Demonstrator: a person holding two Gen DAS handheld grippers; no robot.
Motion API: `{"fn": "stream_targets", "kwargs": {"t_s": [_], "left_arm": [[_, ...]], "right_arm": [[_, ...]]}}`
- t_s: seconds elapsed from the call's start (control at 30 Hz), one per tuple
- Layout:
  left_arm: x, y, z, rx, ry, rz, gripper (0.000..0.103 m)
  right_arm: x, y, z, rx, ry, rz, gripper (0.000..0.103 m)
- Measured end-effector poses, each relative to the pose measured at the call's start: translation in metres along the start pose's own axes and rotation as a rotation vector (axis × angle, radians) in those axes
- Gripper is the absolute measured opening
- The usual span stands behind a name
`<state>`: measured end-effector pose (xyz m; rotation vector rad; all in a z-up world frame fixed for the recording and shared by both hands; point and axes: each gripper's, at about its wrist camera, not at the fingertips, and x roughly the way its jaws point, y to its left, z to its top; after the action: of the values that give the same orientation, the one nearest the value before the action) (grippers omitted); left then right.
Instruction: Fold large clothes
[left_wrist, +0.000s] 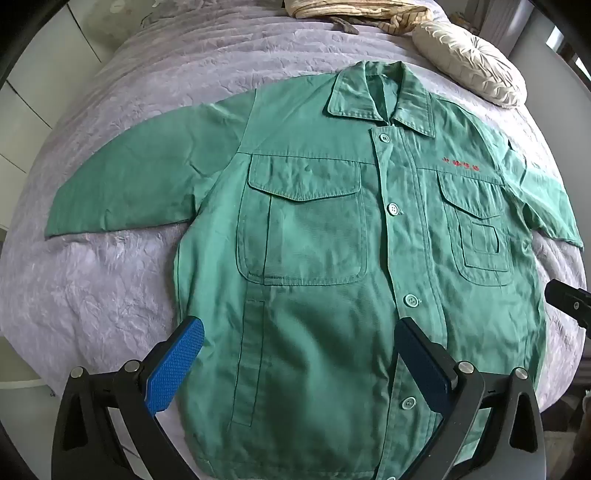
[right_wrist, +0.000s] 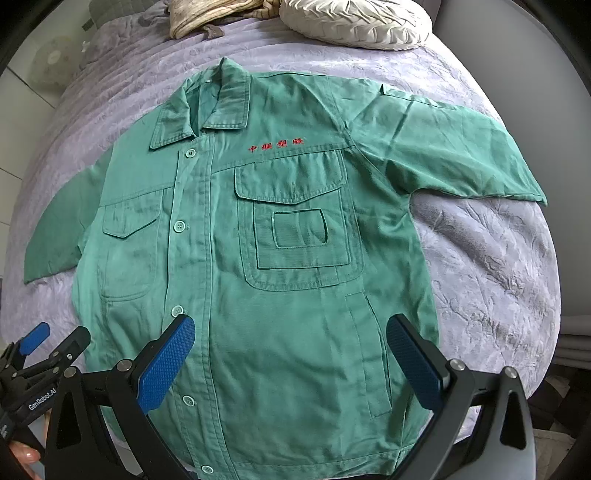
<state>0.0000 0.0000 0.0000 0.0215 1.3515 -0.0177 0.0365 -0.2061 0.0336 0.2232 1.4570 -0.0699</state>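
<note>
Bed cover (left_wrist: 110, 288), lilac, crinkled: carries everything. Green work jacket (left_wrist: 314, 258) lies flat on it, front up, buttoned, collar (left_wrist: 380, 99) far from the cameras, hem nearest. Both sleeves spread out sideways from the jacket body. Cream cushion (left_wrist: 469, 66) sits beyond the collar, near the jacket's shoulder but apart. Striped cloth (left_wrist: 354, 11) lies further back, past the collar.

Risks (judgement):
- Cover is soft and loose. A pinch at the jacket edge may take cover fabric w/ it, dragging the jacket off-square.
- Thick placket, chest pockets (left_wrist: 303, 221): stiff zones, fold line may drift or spring back.
- Uneven pull btwn the 2 grippers skews the fold; sleeve may trail or bunch.
- A fold toward the collar risks touching the cushion.

Jaws:
- Left gripper (left_wrist: 299, 365): spread wide, above the jacket's lower front, hem side of the pocket. Holds nothing; contact w/ fabric not evident.
- Right gripper (right_wrist: 291, 362): spread wide, above the jacket's lower front, btwn placket and side slit pocket (right_wrist: 369, 350). Holds nothing.

Fold not yet started.
</note>
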Motion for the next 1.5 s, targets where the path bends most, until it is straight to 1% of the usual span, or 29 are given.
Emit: {"fn": "stream_targets", "kwargs": {"t_s": [0.83, 0.9, 1.5], "left_arm": [[-0.0006, 0.0002, -0.0012, -0.001, -0.005, 0.001, 0.103], [-0.0007, -0.0047, -0.0014, -0.001, -0.007, 0.002, 0.103], [0.0002, 0.0002, 0.0008, 0.000, -0.002, -0.004, 0.103]], "right_arm": [[0.0000, 0.0014, 0.0002, -0.002, 0.002, -0.001, 0.103], [0.0009, 0.0029, -0.0005, -0.002, 0.002, -0.001, 0.103], [0.0007, 0.0057, -0.0013, -0.004, 0.003, -0.001, 0.103]]}}
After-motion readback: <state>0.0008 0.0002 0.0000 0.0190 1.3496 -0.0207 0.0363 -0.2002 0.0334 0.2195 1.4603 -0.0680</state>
